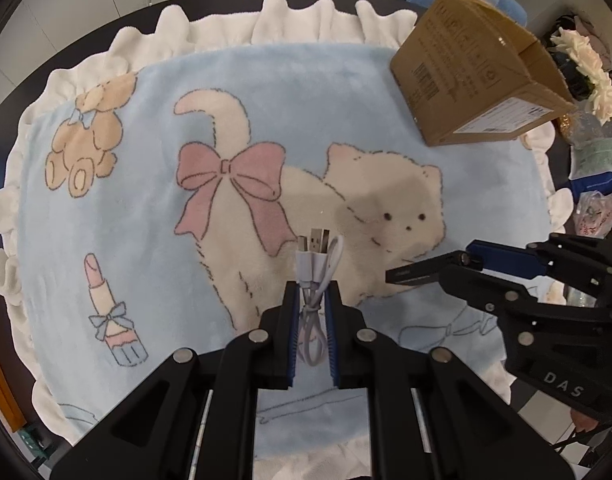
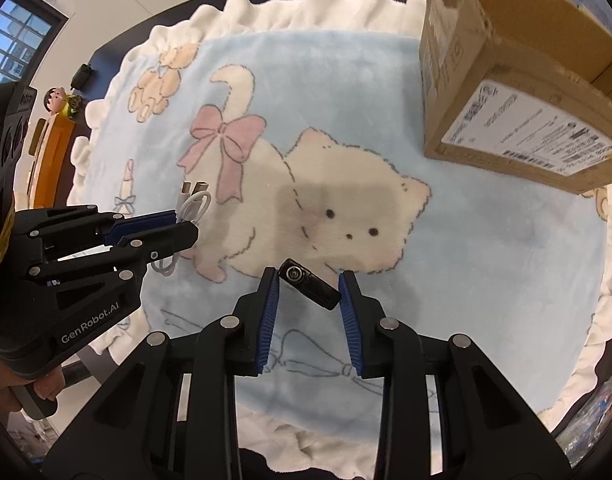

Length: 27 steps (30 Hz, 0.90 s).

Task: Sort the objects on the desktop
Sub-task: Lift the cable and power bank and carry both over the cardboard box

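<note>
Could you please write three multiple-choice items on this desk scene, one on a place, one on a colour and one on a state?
1. Where does the cardboard box stand?
A. At the blanket's far right corner
B. On the printed lipstick
C. On the floor

2. What colour is the bow printed on the blanket?
A. Green
B. Pink
C. Black

3. What is between the fingers of the left hand-held gripper?
A. Nothing
B. A flower
C. A bundled USB cable

Answers: 1 A, the box sits far right on the blue blanket; 2 B, the big bow is pink; 3 C, the pads pinch the cable.
</note>
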{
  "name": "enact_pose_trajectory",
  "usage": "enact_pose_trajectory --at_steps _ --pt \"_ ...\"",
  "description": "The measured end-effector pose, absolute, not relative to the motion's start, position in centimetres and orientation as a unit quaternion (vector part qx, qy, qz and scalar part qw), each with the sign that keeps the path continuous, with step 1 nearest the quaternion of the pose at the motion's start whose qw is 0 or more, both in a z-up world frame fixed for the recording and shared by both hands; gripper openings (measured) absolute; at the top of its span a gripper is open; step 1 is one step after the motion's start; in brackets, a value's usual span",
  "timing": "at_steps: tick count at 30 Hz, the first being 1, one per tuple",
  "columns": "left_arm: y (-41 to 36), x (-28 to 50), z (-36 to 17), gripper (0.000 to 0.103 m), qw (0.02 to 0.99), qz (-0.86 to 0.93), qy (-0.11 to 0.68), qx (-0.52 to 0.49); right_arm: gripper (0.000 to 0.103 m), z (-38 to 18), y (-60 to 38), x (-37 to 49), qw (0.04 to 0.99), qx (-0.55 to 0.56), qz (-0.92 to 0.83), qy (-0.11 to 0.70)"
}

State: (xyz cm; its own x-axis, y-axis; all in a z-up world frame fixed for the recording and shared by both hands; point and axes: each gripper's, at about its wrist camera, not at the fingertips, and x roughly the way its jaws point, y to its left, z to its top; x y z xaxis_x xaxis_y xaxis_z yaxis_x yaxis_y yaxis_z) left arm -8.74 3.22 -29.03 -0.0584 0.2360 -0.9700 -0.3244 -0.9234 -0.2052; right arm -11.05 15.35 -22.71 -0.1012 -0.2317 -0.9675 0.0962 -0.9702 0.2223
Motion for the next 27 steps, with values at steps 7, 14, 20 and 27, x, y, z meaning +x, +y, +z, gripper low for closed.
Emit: enact_pose_trajectory --at_steps 7,14,20,27 --pt "0.0 -12.7 -21.8 0.012 0.182 0.737 0.011 -0.651 0.01 -20.9 15.3 -11.1 0.109 0.654 -0.747 -0.049" --pt "0.2 -12.9 -21.9 0.012 0.176 0.738 -0.001 -0.652 0.01 -20.9 14.8 -10.8 0.116 0.655 -0.745 -0.047" --pt "0.3 -12.9 -21.2 0.012 0.176 0.739 -0.008 -0.65 0.01 -20.1 14.6 -10.8 0.12 0.652 -0.747 -0.045" --pt "0.9 -14.3 -18.4 0.012 0.172 0.748 -0.014 -0.641 0.01 -17.6 15.0 -11.5 0.119 0.638 -0.76 -0.049"
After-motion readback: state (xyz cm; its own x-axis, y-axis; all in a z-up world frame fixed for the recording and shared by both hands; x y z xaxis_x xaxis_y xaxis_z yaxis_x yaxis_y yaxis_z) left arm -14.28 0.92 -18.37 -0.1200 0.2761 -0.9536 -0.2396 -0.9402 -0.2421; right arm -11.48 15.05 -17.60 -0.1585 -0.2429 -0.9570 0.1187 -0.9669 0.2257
